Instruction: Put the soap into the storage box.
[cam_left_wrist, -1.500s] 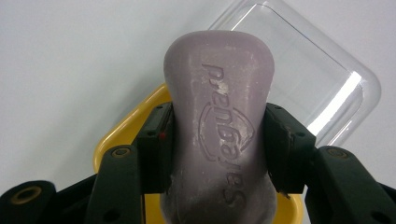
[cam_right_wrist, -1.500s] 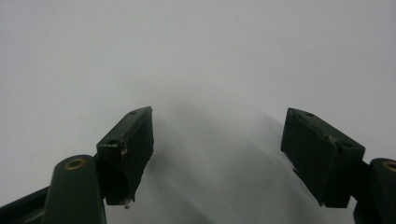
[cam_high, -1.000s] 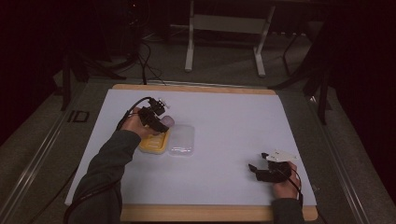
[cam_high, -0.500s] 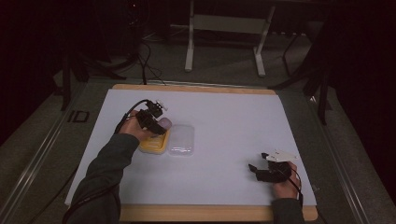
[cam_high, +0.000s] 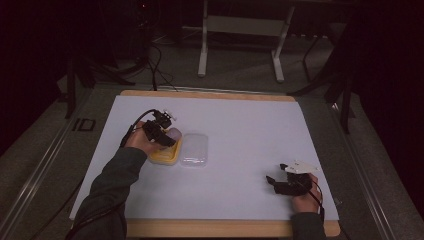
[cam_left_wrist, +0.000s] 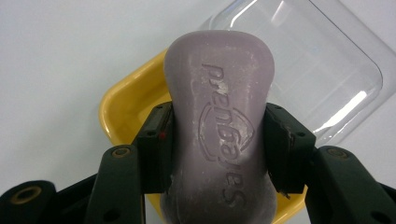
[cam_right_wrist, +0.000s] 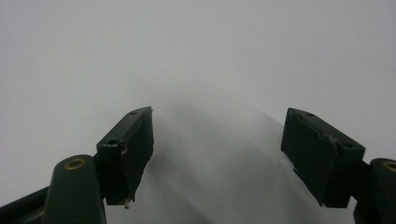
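Note:
A pale purple soap bar (cam_left_wrist: 219, 126) with embossed lettering is clamped between the jaws of my left gripper (cam_left_wrist: 217, 140), which is shut on it. The bar hangs just over a yellow soap dish (cam_left_wrist: 128, 109), seen in the high view as the yellow dish (cam_high: 164, 156) under the left gripper (cam_high: 162, 134). A clear plastic lid (cam_left_wrist: 308, 70) lies flat beside the dish, the lid (cam_high: 194, 149) touching its right side. My right gripper (cam_right_wrist: 217, 154) is open over bare white surface, and rests as the right gripper (cam_high: 280, 184) near the front right of the table.
A white sheet (cam_high: 240, 125) covers the wooden table (cam_high: 220, 227). Beyond the far edge stand a metal frame's legs (cam_high: 240, 45) and cables on the dark floor. A rail (cam_high: 40, 175) runs along the left side.
My left gripper with the soap bar has shifted slightly left and back over the yellow dish. The right gripper has stayed put.

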